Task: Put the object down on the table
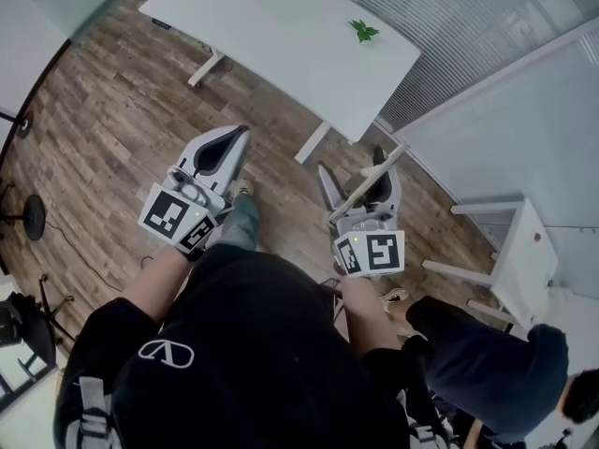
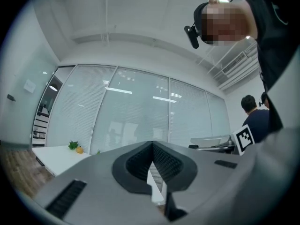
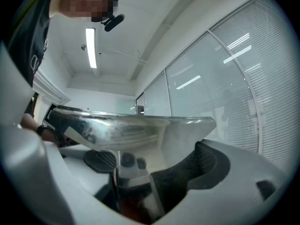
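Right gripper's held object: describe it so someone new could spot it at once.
Below the white table, over the wood floor, find the right gripper. Clamped across its jaws is a thin, shiny metal piece, slanting up to the right; the left gripper is shut on nothing.

Dish (image 3: 126, 125): shiny metal, shallow, with a reflective underside and a thin rim. It is clamped at its edge between the jaws of the right gripper (image 3: 150, 170). In the head view it is seen edge-on as a thin pale line, tilted, held in the air. Table (image 1: 281, 36): white top, well apart from the dish, ahead of it.
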